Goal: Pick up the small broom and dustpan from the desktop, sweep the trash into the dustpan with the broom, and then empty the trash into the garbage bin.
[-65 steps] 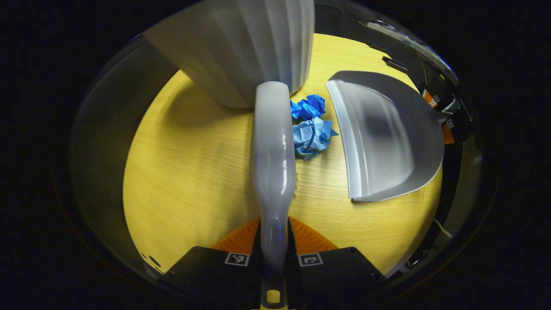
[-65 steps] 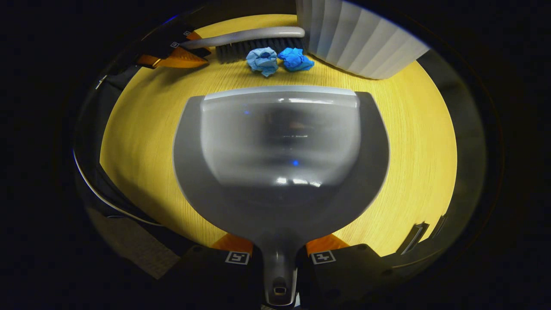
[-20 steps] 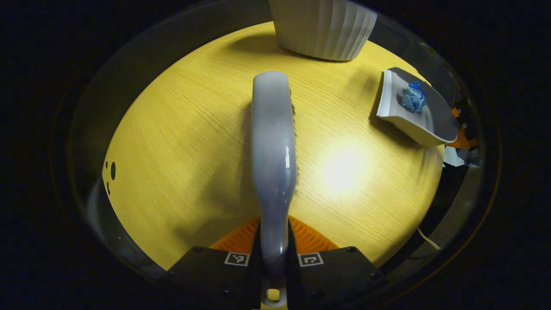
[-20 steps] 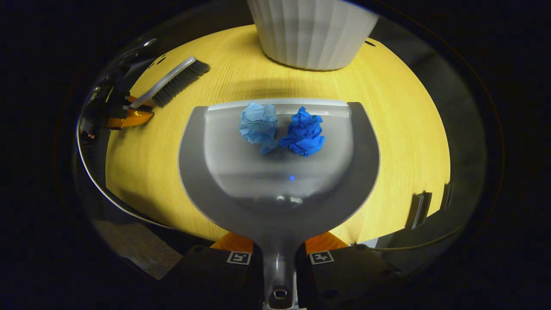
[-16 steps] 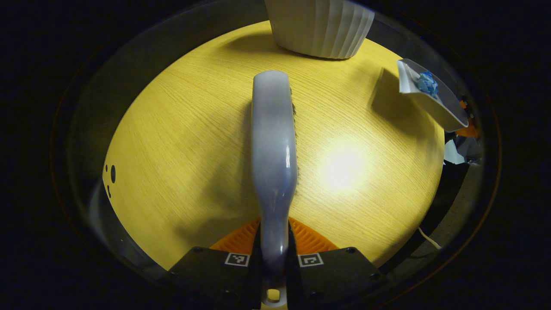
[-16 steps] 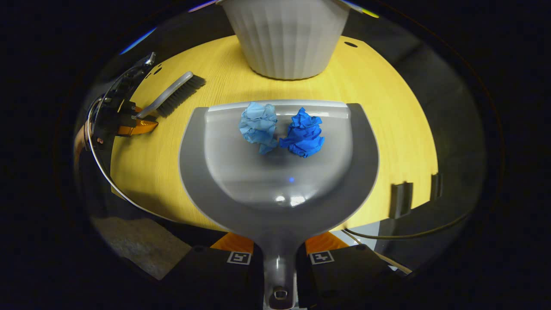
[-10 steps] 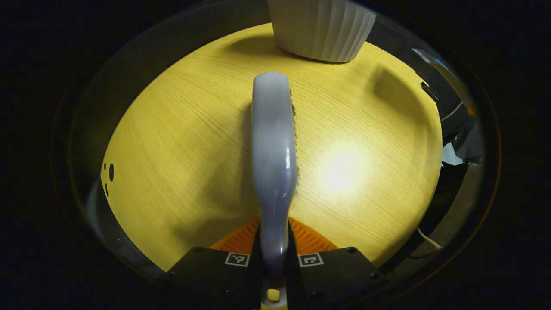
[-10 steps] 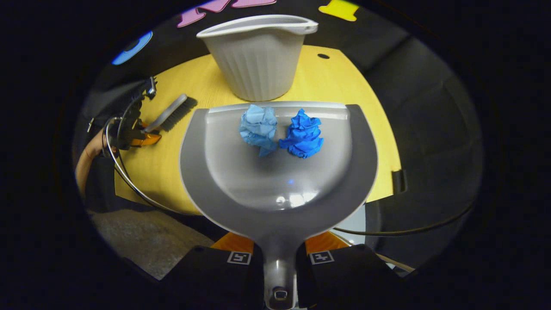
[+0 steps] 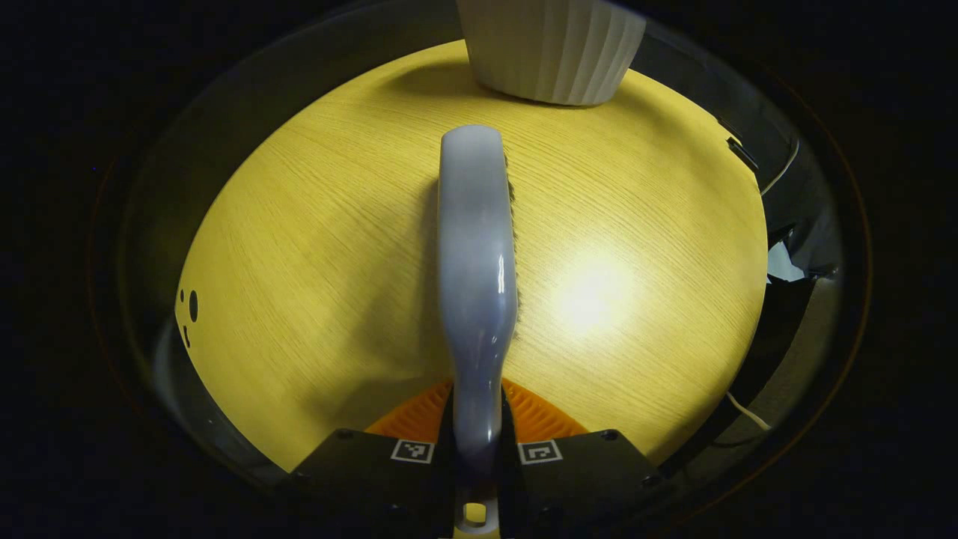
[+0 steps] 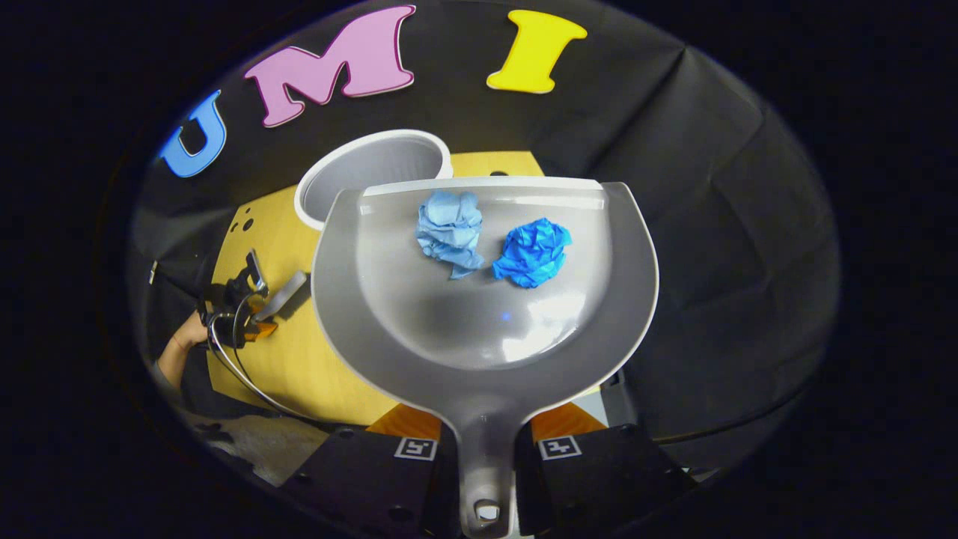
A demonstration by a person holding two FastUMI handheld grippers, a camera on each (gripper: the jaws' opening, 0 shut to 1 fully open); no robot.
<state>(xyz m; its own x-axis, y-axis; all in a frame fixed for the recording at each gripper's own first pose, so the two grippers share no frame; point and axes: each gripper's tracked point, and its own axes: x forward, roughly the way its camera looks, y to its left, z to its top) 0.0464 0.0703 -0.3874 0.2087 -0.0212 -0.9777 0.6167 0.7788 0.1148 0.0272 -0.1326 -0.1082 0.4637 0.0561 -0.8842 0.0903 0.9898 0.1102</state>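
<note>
The right gripper (image 10: 486, 449), clamped on the dustpan (image 10: 485, 329) handle, holds two crumpled blue paper balls (image 10: 490, 243) above the desk, its front lip just beside the white bin's (image 10: 359, 161) open mouth, while the left gripper (image 9: 476, 451) grips the broom (image 9: 476, 277) over the desktop (image 9: 314, 247).

Both grippers (image 9: 476, 449) (image 10: 485, 449) clamped, right raised

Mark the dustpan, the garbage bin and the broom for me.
dustpan (image 10: 479, 322), right gripper view, bare inner floor.
garbage bin (image 10: 359, 168), right gripper view, inner wall.
broom (image 9: 475, 247), left gripper view, handle back.
</note>
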